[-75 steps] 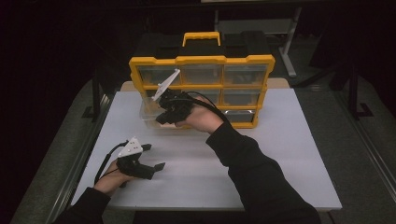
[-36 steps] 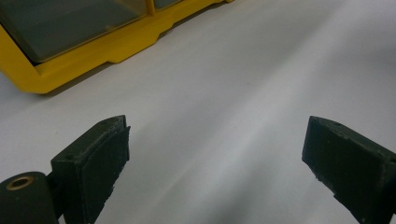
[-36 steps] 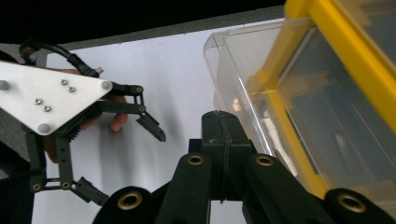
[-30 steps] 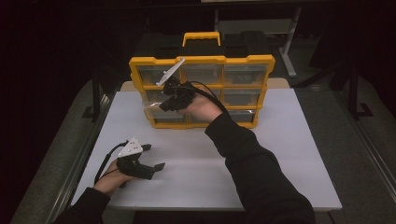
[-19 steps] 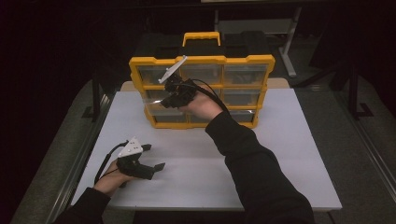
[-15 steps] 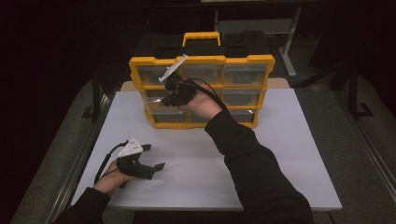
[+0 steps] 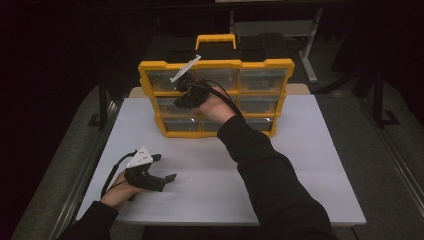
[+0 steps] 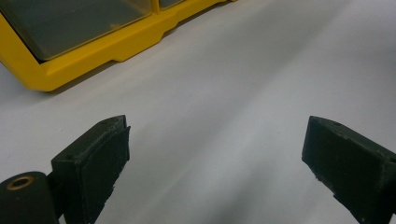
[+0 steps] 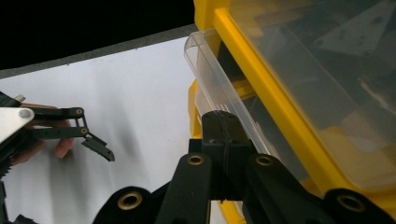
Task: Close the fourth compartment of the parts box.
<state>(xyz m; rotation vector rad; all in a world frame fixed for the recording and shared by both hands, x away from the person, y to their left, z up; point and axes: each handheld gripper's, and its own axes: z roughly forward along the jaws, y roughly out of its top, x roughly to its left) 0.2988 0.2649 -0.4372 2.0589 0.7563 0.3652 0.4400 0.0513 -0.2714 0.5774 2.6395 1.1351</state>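
From above, the right gripper (image 7: pixel 184 96) sat against the yellow drawer cabinet (image 7: pixel 216 65) at the table's (image 7: pixel 300 165) far edge. Its own view showed jaws pinched on a clear drawer's (image 9: pixel 219 77) lip. The left gripper (image 8: pixel 215 154) gaped wide over bare table.

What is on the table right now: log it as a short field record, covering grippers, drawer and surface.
scene: yellow drawer organizer standing on a white table
right gripper: jaws shut, against the clear drawer front in the organizer's left column
drawer state: middle-row drawer, front edge standing slightly proud of the frame
left gripper: jaws open, nothing between them, low over the table near the organizer's base
left hand: near the table's front left edge
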